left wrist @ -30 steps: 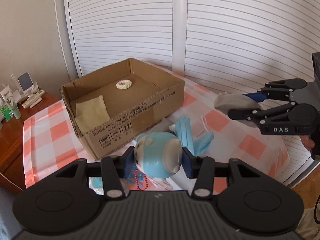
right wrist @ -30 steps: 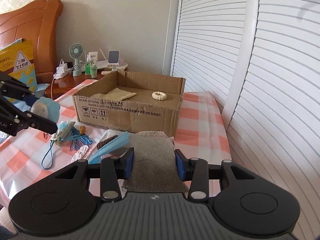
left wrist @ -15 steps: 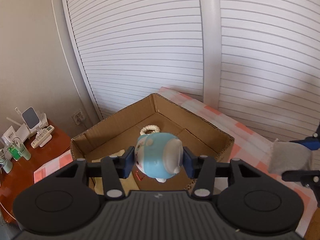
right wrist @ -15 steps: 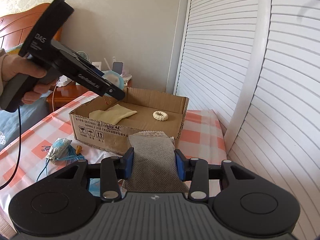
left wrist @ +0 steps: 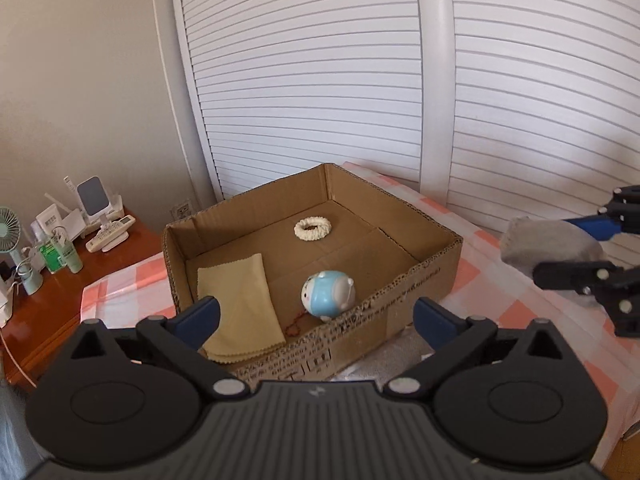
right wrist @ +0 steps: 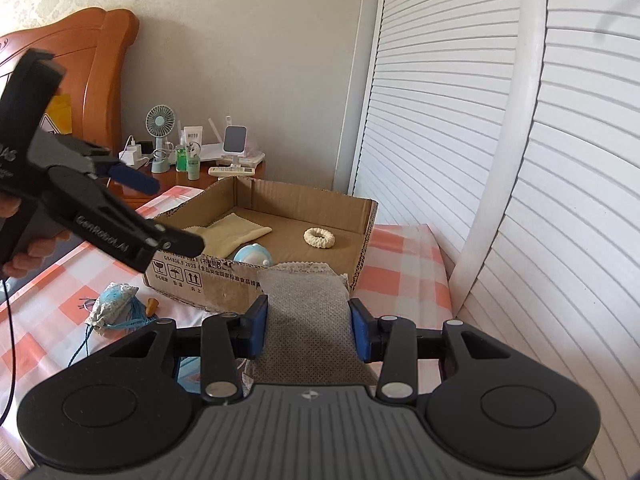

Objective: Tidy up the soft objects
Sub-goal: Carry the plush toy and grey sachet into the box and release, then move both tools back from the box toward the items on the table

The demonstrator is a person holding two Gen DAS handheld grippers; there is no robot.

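Note:
A blue and white plush toy (left wrist: 328, 294) lies inside the cardboard box (left wrist: 436, 256), near its front wall, beside a yellow cloth (left wrist: 240, 304) and a cream scrunchie (left wrist: 313, 229). My left gripper (left wrist: 316, 308) hovers above the box's near side, its jaws opening wide with nothing between them. My right gripper (right wrist: 308, 326) is shut on a grey mesh pouch (right wrist: 308, 312), held just in front of the box (right wrist: 304, 200). The left wrist view shows that pouch (left wrist: 548, 240) at the far right. The left gripper (right wrist: 172, 214) also appears in the right wrist view.
A small blue drawstring pouch (right wrist: 112, 300) and other bits lie on the checked cloth left of the box. A wooden nightstand (right wrist: 192, 176) with a fan and bottles stands behind. White louvred doors (right wrist: 520, 160) run close along the right.
The left gripper carried the plush toy from the table to over the box, then its jaws spread and the toy dropped inside. The right gripper keeps hold of the grey pouch.

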